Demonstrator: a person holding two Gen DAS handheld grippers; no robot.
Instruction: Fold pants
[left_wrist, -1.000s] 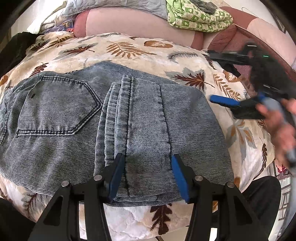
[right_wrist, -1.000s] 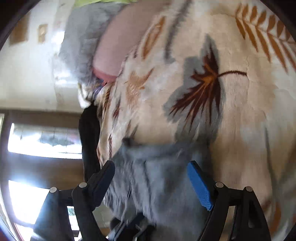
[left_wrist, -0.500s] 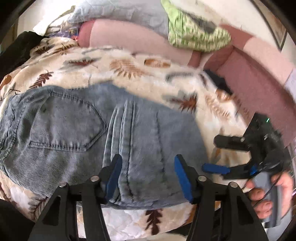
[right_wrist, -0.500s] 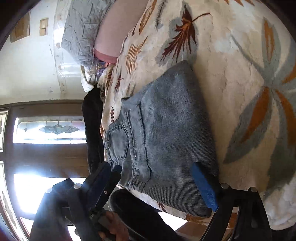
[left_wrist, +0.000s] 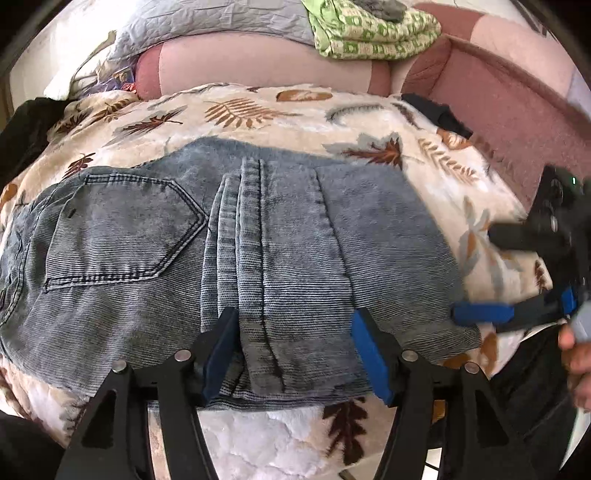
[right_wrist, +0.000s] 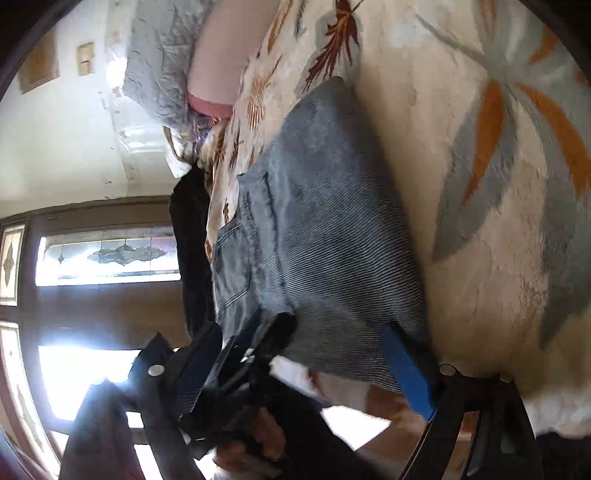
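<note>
1. Folding is well advanced: the pants lie as a compact denim bundle on the leaf-print blanket, close to its near edge, with bare blanket beyond them toward the far edge and the right side.
2. The left gripper straddles the bundle's near edge over the stacked seams; its jaws are opening, and the denim sits between the blue pads without being pinched.
3. The right gripper stands wide, hanging at the bundle's right end near the front edge of the blanket; one blue pad lies just beside the cloth, and nothing is clamped.
4. To do this step well, I judge the release should finish cleanly, the pads drawing straight back so they do not drag the top layer off the stack.
5. A light press along the near fold would probably help it stay flat, since the blanket underneath looks soft and quilted.
6. The cloth is faded blue-grey, finely ribbed, with a stitched back pocket facing up on the left half and several hems lying parallel across the middle.
7. The near edge shows layers slightly staggered rather than flush, which could want squaring.
</note>
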